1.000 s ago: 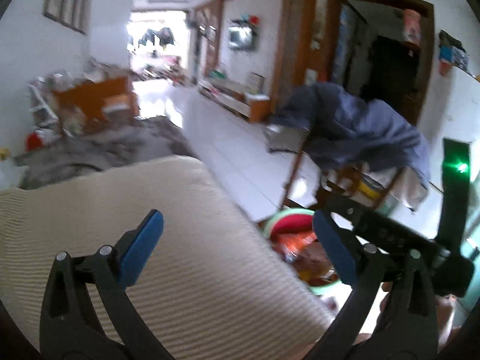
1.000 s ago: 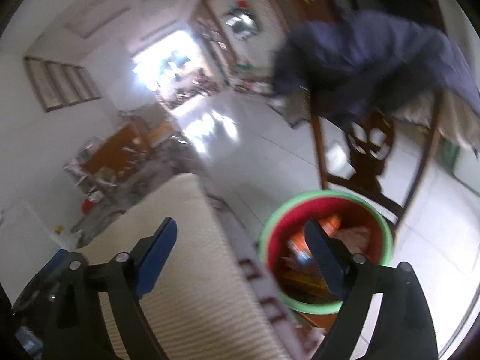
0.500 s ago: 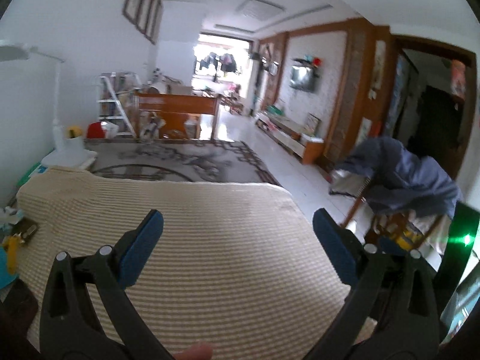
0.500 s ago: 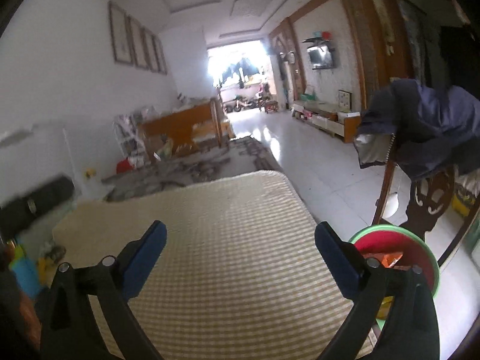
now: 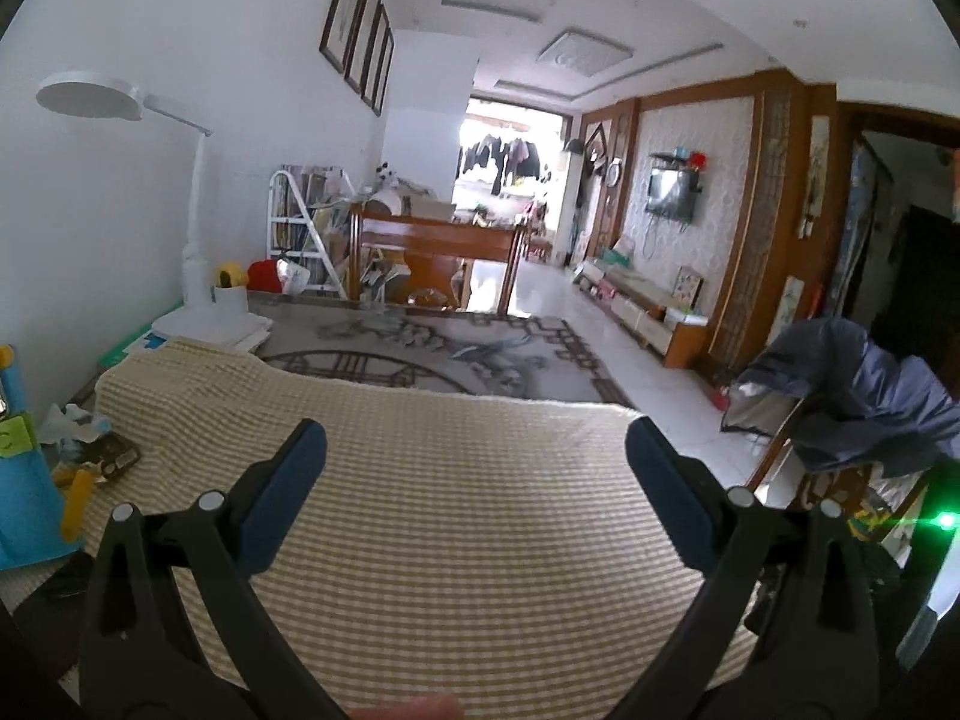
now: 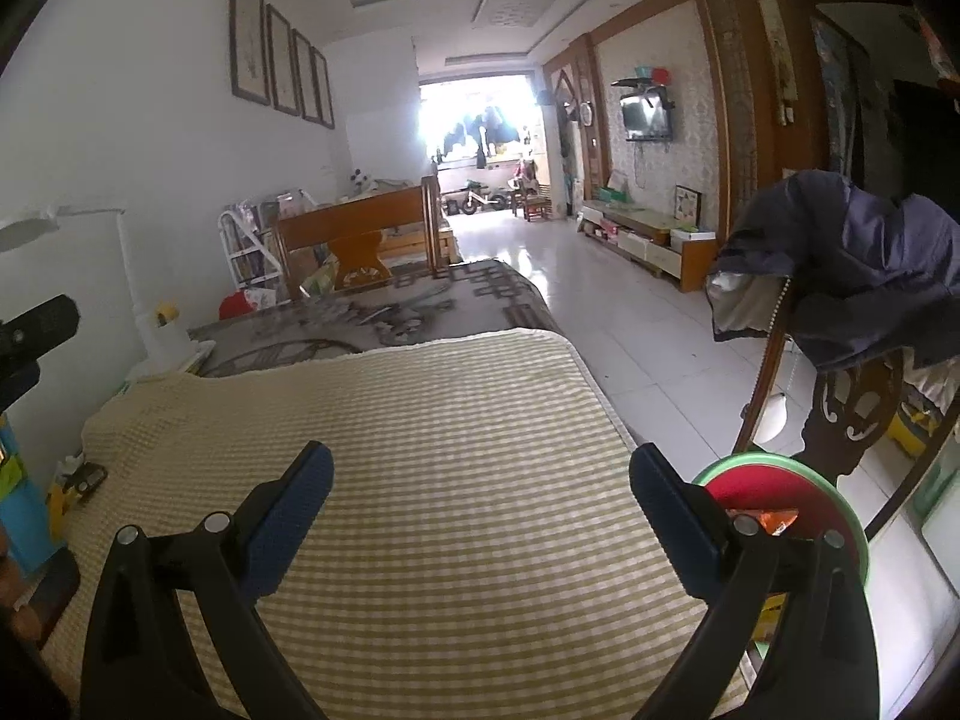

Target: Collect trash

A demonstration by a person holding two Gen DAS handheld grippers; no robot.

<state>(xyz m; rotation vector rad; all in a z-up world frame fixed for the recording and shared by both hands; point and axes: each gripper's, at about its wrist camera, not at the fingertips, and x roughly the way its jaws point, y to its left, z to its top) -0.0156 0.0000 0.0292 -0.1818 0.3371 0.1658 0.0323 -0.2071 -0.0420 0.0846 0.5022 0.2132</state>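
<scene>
Compared with a second before, both cameras had swung up from the floor and bin to look level across the striped cloth and down the long room. The left gripper was spread wide with nothing between its blue pads, low in the frame over the cloth. The right gripper was likewise released and empty. The green-rimmed red bin, earlier near the middle of the right view, sat at the lower right beside the cloth's edge, under a chair draped with a blue jacket; orange wrappers lay inside. Crumpled paper scraps lay at the left edge of the left view.
</scene>
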